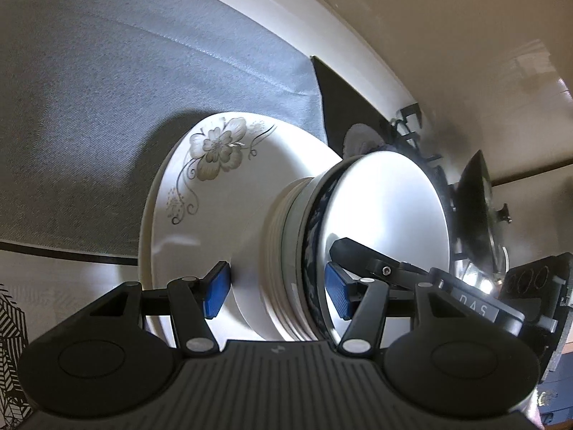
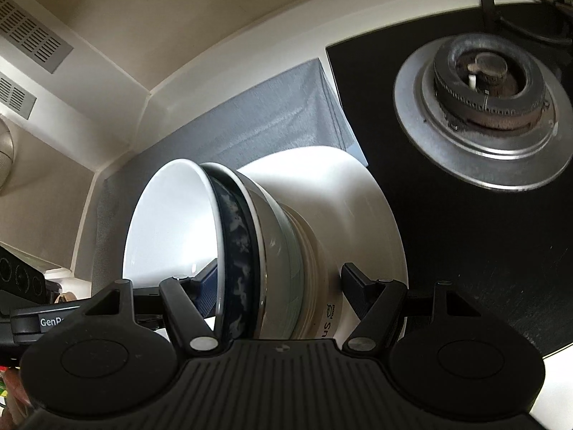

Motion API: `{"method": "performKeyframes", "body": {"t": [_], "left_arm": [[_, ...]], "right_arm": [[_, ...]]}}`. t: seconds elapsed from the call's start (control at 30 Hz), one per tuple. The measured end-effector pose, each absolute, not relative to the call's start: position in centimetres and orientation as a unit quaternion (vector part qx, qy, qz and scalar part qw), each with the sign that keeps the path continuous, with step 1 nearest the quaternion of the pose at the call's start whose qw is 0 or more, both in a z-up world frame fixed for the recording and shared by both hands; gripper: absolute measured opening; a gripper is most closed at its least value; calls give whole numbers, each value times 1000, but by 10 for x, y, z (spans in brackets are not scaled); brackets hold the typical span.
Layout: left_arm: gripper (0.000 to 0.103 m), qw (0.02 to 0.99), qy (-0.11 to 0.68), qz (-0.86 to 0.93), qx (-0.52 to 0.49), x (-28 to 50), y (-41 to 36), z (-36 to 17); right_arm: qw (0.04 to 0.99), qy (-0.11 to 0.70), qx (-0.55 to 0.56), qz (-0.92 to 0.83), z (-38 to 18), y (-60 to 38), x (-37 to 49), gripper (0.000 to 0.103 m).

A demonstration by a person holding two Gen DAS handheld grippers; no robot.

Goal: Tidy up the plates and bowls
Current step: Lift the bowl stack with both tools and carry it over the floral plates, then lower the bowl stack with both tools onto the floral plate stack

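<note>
Since the whole pile rests on the grey cloth (image 1: 107, 82) over the counter (image 2: 250, 43), beside the black gas hob (image 2: 465, 233), any lift should keep the floral plate (image 1: 215, 186) level under the stacked bowls (image 2: 279, 251). Both the left gripper (image 1: 277, 290) and the right gripper (image 2: 283, 286) have their jaws spread wide around that stack, one finger inside the top blue-patterned bowl (image 1: 315, 251). Whether any pad touches is unclear, so I would close both evenly.
</note>
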State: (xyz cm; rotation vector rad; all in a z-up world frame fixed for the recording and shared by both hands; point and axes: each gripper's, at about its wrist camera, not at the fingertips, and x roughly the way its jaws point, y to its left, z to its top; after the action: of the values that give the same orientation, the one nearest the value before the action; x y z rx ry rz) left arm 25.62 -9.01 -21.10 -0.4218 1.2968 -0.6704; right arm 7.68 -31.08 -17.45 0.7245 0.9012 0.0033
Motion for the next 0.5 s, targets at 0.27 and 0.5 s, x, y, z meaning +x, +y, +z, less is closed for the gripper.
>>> {"method": "performKeyframes", "body": {"t": [0.27, 0.5], "left_arm": [[63, 734, 590, -293, -168, 260, -91, -208], [88, 749, 569, -303, -152, 257, -89, -197]], "right_arm": [[834, 429, 348, 17, -184, -313, 80, 66], [836, 429, 343, 23, -182, -315, 81, 64]]}}
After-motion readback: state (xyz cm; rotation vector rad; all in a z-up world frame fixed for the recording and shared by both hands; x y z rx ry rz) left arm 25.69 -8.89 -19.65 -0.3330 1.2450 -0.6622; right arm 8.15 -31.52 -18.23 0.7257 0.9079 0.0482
